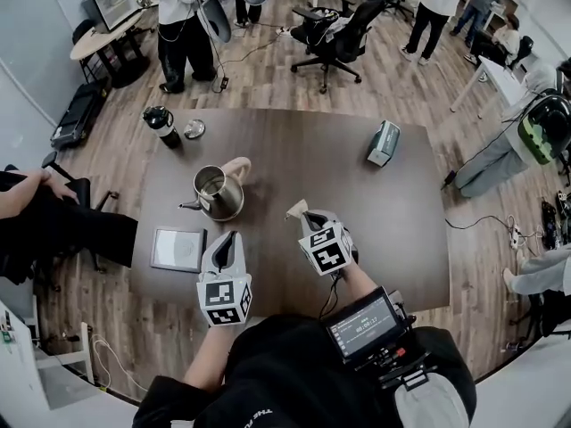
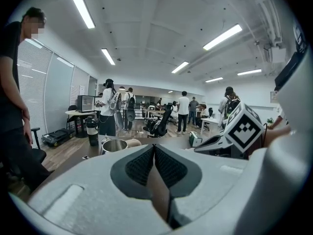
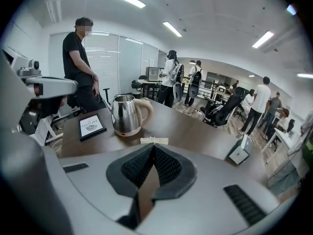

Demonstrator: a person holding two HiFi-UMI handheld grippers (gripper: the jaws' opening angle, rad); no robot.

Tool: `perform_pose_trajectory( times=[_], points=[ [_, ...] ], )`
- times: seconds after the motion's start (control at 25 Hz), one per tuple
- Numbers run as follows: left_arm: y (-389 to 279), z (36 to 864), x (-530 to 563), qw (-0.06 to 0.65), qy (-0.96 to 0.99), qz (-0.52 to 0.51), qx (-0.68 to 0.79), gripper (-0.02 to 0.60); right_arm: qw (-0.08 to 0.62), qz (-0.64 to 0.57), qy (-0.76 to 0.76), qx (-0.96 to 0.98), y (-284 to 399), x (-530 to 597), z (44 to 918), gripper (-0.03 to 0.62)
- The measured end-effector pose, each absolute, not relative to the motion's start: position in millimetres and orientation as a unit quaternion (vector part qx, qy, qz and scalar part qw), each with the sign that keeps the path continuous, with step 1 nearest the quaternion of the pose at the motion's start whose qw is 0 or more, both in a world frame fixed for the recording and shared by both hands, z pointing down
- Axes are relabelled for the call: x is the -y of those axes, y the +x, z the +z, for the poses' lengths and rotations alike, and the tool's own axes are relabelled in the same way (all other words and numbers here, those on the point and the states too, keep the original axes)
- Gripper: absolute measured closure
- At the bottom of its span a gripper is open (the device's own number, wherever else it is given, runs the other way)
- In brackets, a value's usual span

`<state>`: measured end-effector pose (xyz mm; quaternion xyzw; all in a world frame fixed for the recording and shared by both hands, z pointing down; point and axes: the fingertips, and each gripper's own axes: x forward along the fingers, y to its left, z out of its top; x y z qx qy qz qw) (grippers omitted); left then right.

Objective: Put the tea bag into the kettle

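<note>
A dark brown wooden counter (image 1: 357, 230) seen from above in a busy open office, with 2 grippers held over its near edge. At far left stand a black cylindrical bottle with a white band (image 1: 161, 126) and, just beside it, a small round silvery disc (image 1: 194, 129), probably the kettle's lid. Nearer lies a flat dark-framed book with a pale cover (image 1: 177, 249). Next to it the left hand-held gripper (image 1: 231, 237) hangs with its jaws pressed together on nothing. Just beyond it stands the shiny steel kettle with a beige handle (image 1: 219, 193), upright, its mouth uncovered. To its right the small flat cream paper tea bag (image 3: 154, 141) lies on the counter, just ahead of the right hand-held gripper (image 3: 153, 148), whose jaws are also closed and empty. Further right, well apart, sits a small grey-green box (image 1: 384, 143). The tea bag looks very light, thin and limp, and likely to slide on the smooth counter, so the jaws would need to part and pinch 1 raised edge or corner gently. Nothing stands between tea bag and kettle; the beige handle faces that side.
</note>
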<state>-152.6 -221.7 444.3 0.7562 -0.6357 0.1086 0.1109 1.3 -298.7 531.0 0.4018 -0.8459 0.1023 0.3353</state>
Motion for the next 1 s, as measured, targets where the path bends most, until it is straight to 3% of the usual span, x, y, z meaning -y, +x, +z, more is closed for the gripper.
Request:
perform_pose_trajectory(
  times=[1.0],
  points=[
    [-183.6,438.3,197.8,0.113,0.727,0.096,0.67,0.568,0.26,0.131,0.391,0.873,-42.5,333.4,476.2,0.586]
  ],
)
